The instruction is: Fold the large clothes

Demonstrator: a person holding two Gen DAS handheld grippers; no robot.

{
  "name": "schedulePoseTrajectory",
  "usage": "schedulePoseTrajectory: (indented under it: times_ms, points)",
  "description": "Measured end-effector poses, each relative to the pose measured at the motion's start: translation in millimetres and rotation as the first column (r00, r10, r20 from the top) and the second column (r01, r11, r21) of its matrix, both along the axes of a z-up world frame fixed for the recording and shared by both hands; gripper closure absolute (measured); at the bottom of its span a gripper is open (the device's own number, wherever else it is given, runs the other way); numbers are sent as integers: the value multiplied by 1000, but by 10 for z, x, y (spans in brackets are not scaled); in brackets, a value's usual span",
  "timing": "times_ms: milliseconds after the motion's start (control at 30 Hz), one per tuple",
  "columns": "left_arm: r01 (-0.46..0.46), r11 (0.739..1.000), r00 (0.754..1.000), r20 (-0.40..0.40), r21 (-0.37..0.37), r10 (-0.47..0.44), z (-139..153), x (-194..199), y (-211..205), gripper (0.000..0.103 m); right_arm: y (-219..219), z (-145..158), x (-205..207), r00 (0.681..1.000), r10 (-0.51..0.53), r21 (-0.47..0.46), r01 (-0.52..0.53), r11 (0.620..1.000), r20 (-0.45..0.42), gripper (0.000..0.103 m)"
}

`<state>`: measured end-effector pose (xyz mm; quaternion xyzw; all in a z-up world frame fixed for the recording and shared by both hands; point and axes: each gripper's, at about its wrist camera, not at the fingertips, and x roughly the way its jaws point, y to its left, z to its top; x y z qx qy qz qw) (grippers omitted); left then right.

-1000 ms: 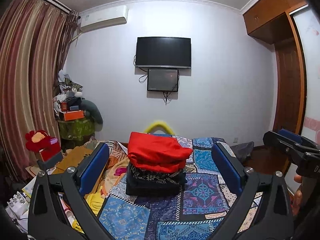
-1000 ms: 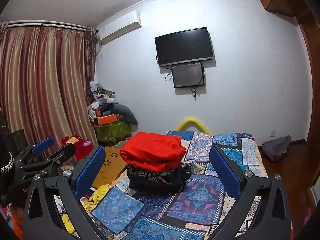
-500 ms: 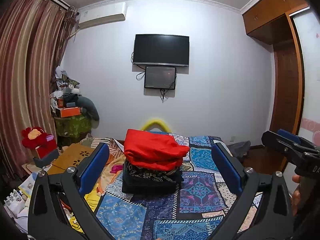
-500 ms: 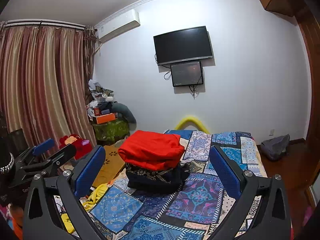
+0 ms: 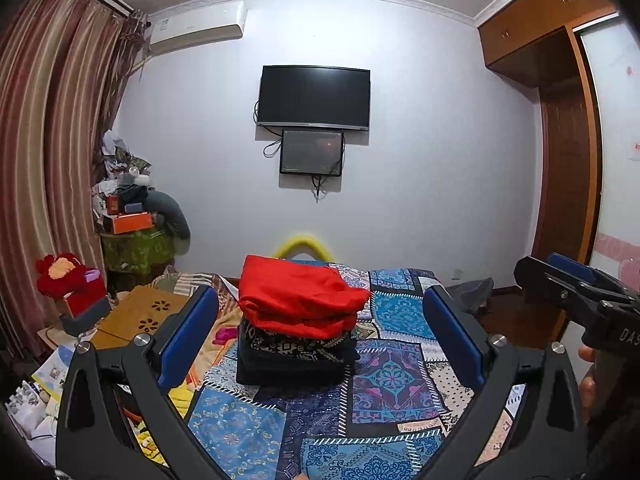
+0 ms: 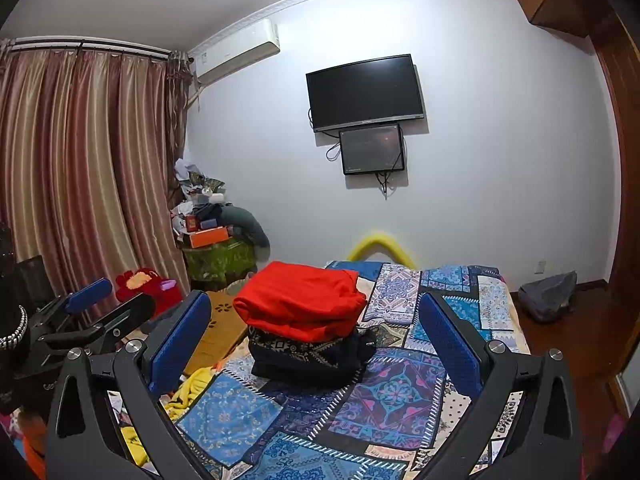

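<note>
I have both grippers raised above the near end of the bed (image 5: 400,392), carrying nothing: the left gripper (image 5: 320,344) has its fingers (image 5: 188,336) spread wide and empty, and the right gripper (image 6: 316,344) is released the same way. In the right wrist view the left one shows at about 9 o'clock, off to the side. I judge they hang back like this because the pile looks finished and nothing needs gripping just now. The folded clothes sit dead ahead at 12 o'clock on the patchwork bedspread (image 6: 400,392), framed between each pair of fingers but well apart from them. The red garment (image 5: 298,298) lies on top, folded into a thick, slightly rumpled slab whose right edge overhangs what is beneath. Under it is a dark patterned garment (image 5: 292,344) with a pale geometric band, and below that a plain dark layer. The stack stands fairly square. Loose yellow cloth (image 6: 192,388) lies at 8 o'clock off the bed's edge, possibly next.
</note>
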<state>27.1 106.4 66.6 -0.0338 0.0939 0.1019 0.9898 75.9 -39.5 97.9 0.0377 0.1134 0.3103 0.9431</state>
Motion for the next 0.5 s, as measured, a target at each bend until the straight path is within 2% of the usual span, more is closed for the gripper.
schedulePoseTrajectory:
  times_ms: [500]
  points:
    - [0,1000,1000,-15,-9,0,-42,16,22,1,20,-44,27,1000,-5,-5,4,1000,-11,0]
